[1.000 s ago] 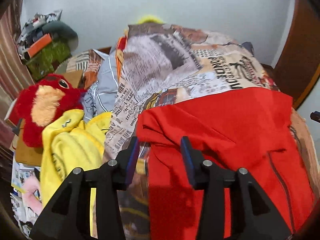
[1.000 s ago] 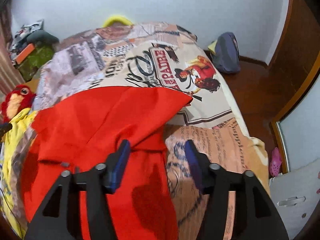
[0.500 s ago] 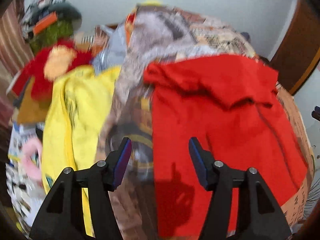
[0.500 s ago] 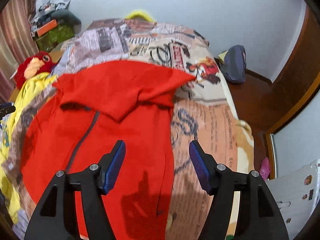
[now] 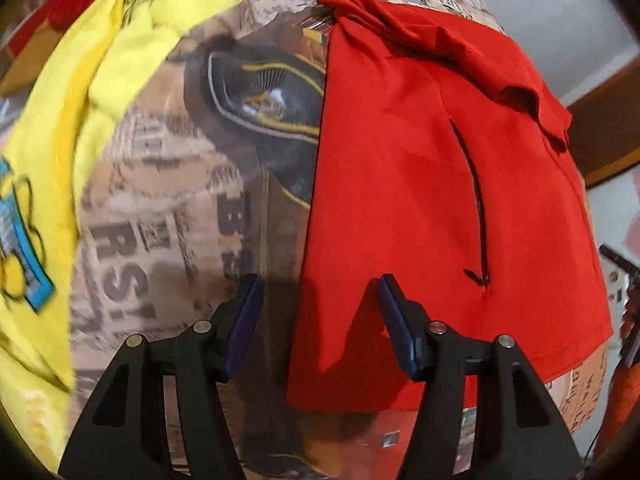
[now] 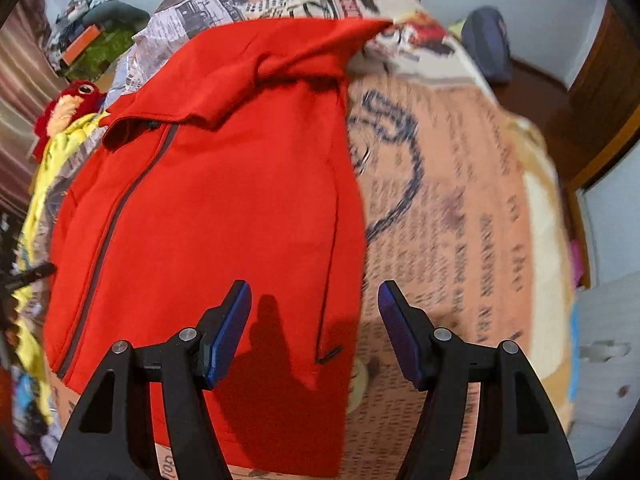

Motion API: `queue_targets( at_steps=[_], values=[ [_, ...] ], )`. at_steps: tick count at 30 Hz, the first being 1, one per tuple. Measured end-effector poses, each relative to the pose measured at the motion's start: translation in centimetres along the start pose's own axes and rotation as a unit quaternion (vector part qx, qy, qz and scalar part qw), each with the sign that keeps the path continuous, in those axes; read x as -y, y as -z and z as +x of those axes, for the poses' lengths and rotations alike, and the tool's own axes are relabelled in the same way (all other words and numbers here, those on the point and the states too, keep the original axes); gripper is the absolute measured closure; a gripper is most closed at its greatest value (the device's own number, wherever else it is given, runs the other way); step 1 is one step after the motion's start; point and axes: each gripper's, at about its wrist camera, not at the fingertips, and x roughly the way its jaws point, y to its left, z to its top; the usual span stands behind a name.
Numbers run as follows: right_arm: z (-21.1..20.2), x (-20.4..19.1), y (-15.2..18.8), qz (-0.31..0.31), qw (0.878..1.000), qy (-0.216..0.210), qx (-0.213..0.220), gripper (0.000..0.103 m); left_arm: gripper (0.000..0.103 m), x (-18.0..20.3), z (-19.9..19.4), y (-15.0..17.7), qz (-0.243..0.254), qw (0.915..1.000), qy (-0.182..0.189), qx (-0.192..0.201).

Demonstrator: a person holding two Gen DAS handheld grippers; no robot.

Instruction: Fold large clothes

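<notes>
Newspaper-print bedspread (image 6: pixel 448 184) covers the bed below me, text and cartoon figures all over it. Yellow garment (image 5: pixel 52 128) with a blue patch is heaped along its left edge. Red plush toy (image 6: pixel 68 104) sits just beyond that. Cluttered pile (image 6: pixel 88 40) stands against the far wall. Dark blue bag (image 6: pixel 490 46) rests on the wooden floor (image 6: pixel 536 96), right of the bed.

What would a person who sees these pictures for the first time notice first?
The eye goes first to the red jacket, which lies spread flat on the newspaper-print bedspread and fills the middle of both views. Next comes the yellow garment, bunched at the bed's left side. Both pairs of tongs, left and right, hang open over the jacket's near corners, holding nothing.
</notes>
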Motion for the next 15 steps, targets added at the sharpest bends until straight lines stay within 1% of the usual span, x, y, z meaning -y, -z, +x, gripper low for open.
queue_targets(
  at_steps=[4,6,7,9,10,11,12,13,15],
  values=[
    [1.9,0.2,0.7,0.020,0.999,-0.030,-0.019,0.041,0.044,0.7,0.5,1.0,-0.001,1.0000,0.002,-0.004],
    [2.3,0.4,1.1,0.031,0.998,-0.051,-0.011,0.041,0.045,1.3,0.7,1.3,0.007,0.9999,0.007,-0.009],
    [2.4,0.6,1.2,0.035,0.997,-0.061,-0.007,0.041,0.050,1.5,0.9,1.2,0.014,0.9998,0.009,-0.011],
    [2.8,1.0,1.3,0.037,0.996,-0.078,0.000,0.040,0.058,2.3,1.0,1.4,0.035,0.9993,0.008,-0.012],
    [3.1,1.3,1.2,0.038,0.995,-0.089,0.002,0.038,0.065,2.5,1.1,1.4,0.040,0.9991,0.001,-0.012],
    [3.2,1.5,1.1,0.043,0.994,-0.098,0.003,0.038,0.075,2.7,1.2,1.5,0.043,0.9990,0.002,-0.013],
    [3.5,1.6,1.0,0.047,0.994,-0.102,0.002,0.038,0.096,2.7,1.3,1.5,0.043,0.9988,0.017,-0.017],
    [3.6,1.9,0.9,0.051,0.993,-0.105,0.002,0.039,0.098,2.7,1.6,1.3,0.036,0.9985,0.032,-0.025],
    [3.6,1.7,0.8,0.051,0.994,-0.102,0.005,0.041,0.098,2.9,1.6,1.1,0.026,0.9985,0.043,-0.023]
  ],
)
